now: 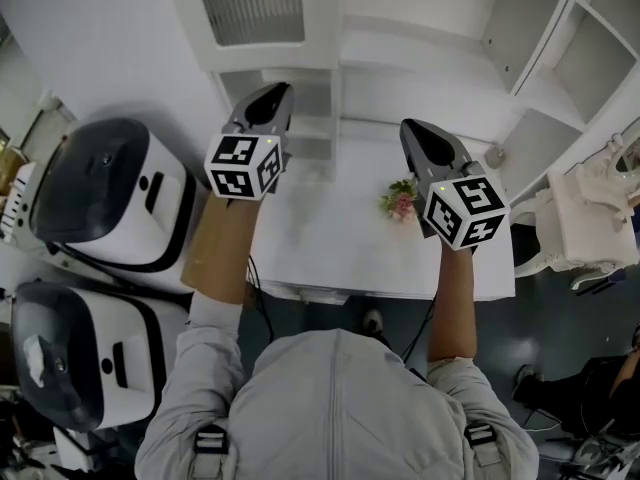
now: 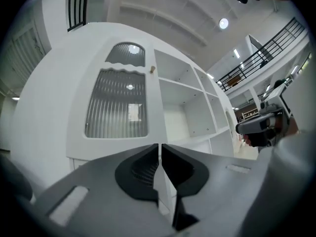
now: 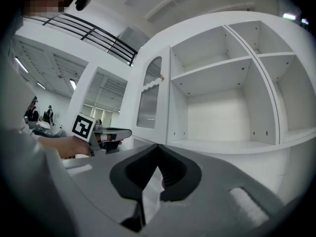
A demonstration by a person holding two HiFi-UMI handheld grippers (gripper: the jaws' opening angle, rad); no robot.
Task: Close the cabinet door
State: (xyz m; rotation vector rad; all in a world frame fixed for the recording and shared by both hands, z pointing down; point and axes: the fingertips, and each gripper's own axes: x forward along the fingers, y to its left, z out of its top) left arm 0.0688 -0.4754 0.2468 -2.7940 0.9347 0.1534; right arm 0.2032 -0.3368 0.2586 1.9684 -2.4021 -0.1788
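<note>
The white cabinet door (image 1: 250, 6) with its ribbed glass pane stands swung open at the left of the bare shelves (image 1: 420, 68). In the left gripper view the door (image 2: 117, 105) faces me, a small knob (image 2: 152, 69) on its right edge. From the right gripper view the door (image 3: 150, 100) juts out beside the open compartments (image 3: 224, 102). My left gripper (image 1: 274, 94) (image 2: 160, 148) hangs short of the door, jaws together with nothing between them. My right gripper (image 1: 414, 128) (image 3: 157, 148) is level before the shelves, shut and empty.
A white table (image 1: 330, 243) lies under both grippers, with a small bunch of flowers (image 1: 400, 201) near the right one. Two black-and-white appliances (image 1: 105, 193) (image 1: 85, 353) stand at the left. More white shelving (image 1: 570, 58) and a white chair (image 1: 585, 218) are on the right.
</note>
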